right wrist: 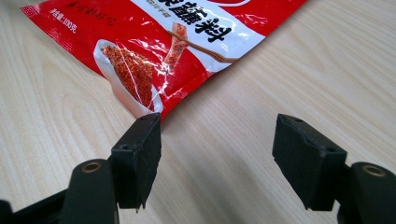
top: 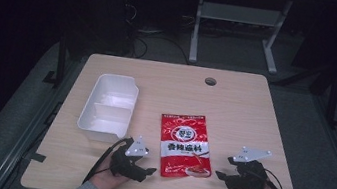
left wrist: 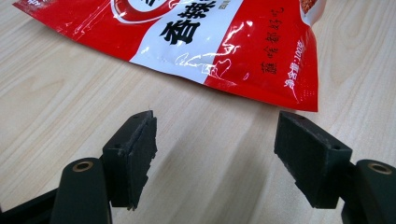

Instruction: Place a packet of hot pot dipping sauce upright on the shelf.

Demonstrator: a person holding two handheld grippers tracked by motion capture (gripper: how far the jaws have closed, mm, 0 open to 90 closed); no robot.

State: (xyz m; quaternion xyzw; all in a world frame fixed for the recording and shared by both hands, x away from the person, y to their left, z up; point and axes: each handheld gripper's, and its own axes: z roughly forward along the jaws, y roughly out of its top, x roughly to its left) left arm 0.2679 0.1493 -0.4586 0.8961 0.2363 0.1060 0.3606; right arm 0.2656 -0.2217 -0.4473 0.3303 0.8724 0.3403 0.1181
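Lying flat near the table's front edge, glossy red plastic seasoning packet (top: pixel 185 146), flanked by left gripper (top: pixel 137 165) and right gripper (top: pixel 234 177), both spread wide and empty. Approach stage, probably; next, closing in on the packet's edges (thin, flat, awkward to pinch). White two-compartment plastic tray (top: pixel 108 107) behind-left; small print unreadable.

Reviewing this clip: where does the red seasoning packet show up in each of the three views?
High view: red seasoning packet lies flat at table centre-front, between the two grippers, right of the white tray.
Left gripper view: across the top, beyond the open jaws.
Right gripper view: upper left and centre.
Shared landmark: the packet's white label band with black characters.
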